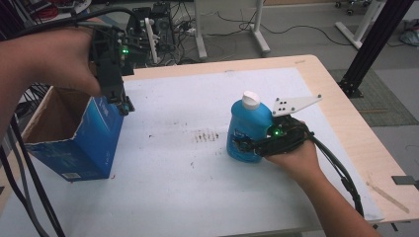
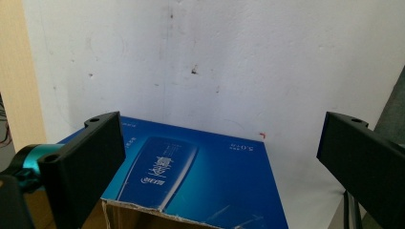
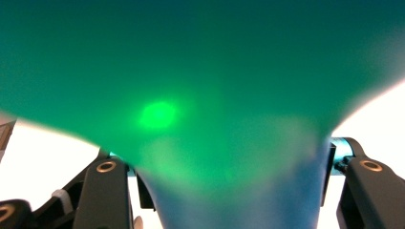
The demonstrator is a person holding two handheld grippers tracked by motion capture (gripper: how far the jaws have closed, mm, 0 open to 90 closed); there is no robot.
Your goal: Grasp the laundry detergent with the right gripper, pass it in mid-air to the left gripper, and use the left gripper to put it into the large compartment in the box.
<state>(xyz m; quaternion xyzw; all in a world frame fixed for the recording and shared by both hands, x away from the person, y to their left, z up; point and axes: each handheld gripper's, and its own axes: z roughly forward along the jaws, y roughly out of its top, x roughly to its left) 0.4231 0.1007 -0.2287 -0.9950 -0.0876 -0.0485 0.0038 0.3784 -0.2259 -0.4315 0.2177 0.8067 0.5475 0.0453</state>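
A: Where is the blue bottle (image 1: pixel 245 132) seen, taking the blue carton (image 1: pixel 91 143) as the mark?

B: It is stood upright on the white mat (image 1: pixel 173 187), well apart from the carton, on the side away from the carton's open brown mouth. Its white cap (image 1: pixel 250 100) is turned upward.

A: How is it held?

B: It is clasped low on its body by the right gripper (image 1: pixel 249 146), which is brought in from the side farther from the carton. In the right gripper view the jaws are seen pressed against both flanks of the bottle (image 3: pixel 229 191), whose body is blurred and lit green. A grey three-cornered plate (image 1: pixel 294 104) is carried on top of that gripper.

A: And the left gripper (image 1: pixel 125 104)?

B: It is held just above the carton's upper edge, at the corner nearer the bottle. In the left gripper view its jaws are spread wide, nothing is gripped between them, and the carton's printed blue face (image 2: pixel 200 176) is seen below, with a torn cardboard edge beneath it.

A: How is the carton placed?

B: It is set at the mat's edge, tilted, with its open top facing away from the bottle.
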